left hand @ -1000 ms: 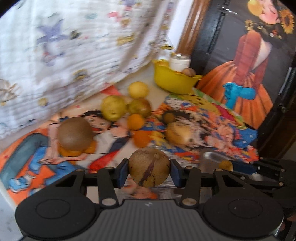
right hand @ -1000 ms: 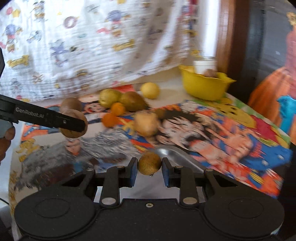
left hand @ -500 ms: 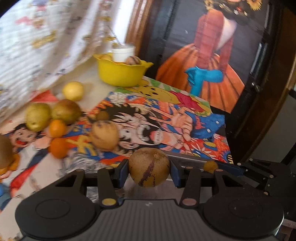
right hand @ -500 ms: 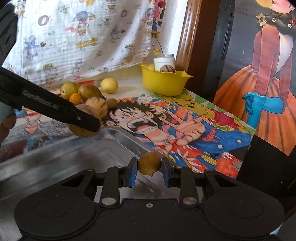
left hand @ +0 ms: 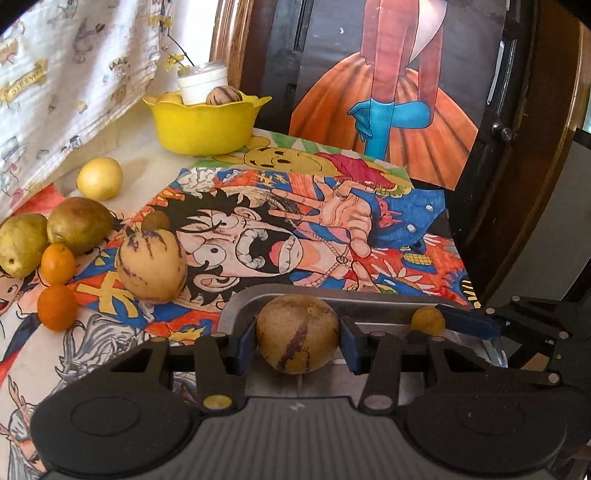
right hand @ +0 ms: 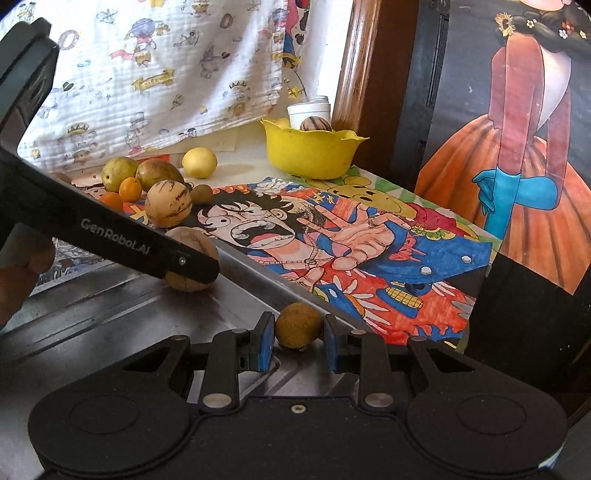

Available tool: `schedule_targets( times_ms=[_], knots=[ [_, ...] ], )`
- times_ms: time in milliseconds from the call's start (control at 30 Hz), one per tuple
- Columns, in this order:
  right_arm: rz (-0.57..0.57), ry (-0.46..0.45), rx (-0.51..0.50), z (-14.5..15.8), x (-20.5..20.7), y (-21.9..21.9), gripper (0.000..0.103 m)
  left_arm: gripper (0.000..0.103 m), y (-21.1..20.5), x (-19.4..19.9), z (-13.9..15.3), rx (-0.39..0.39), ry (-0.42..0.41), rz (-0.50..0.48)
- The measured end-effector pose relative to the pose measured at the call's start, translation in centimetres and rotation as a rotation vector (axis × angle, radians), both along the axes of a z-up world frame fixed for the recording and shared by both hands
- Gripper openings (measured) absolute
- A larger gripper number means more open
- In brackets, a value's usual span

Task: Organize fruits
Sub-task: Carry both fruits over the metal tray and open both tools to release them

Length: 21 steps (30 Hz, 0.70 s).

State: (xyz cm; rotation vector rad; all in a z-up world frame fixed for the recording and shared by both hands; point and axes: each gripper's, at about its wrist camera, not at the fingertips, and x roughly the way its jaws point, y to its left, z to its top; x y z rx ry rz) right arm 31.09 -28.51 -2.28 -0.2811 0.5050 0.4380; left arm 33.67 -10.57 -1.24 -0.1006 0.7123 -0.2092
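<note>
Left wrist: we are clamping our left tool (left hand: 297,341) on a striped brown fruit (left hand: 297,334) over the steel tray (left hand: 240,301) | Right wrist: we are clamping our right tool (right hand: 298,341) on a small tan fruit (right hand: 298,325) above the tray's edge.

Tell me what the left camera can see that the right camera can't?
Only the left wrist view shows the purple streak on the big brown fruit pinched in the left gripper.

Only the right wrist view shows the painted lady's dark hair with flowers.

Both show the yellow bowl, the metal tray, and the small round fruit sitting between the fingers of the right gripper.
</note>
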Motion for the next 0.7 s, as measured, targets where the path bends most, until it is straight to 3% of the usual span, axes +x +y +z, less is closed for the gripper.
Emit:
schedule_targets(
  times_ms=[267, 400, 567, 700],
  knots=[
    [-0.010, -0.020, -0.006, -0.1, -0.4, 0.1, 0.033, 0.054, 0.2, 0.1, -0.1, -0.016, -0.001, 0.005],
    [-0.017, -0.015, -0.005, 0.0, -0.9, -0.1, 0.042, 0.056, 0.5, 0.1, 0.0, -0.030, 0.008, 0.017],
    [-0.029, -0.016, 0.007, 0.7, -2.2, -0.3, 0.055, 0.075, 0.7, -1.1, 0.7, -0.037, -0.013, 0.017],
    [-0.042, -0.020, 0.037, 1.5, -4.0, -0.7, 0.069, 0.082, 1.5, -2.8, 1.6, -0.050, -0.035, 0.044]
  ],
)
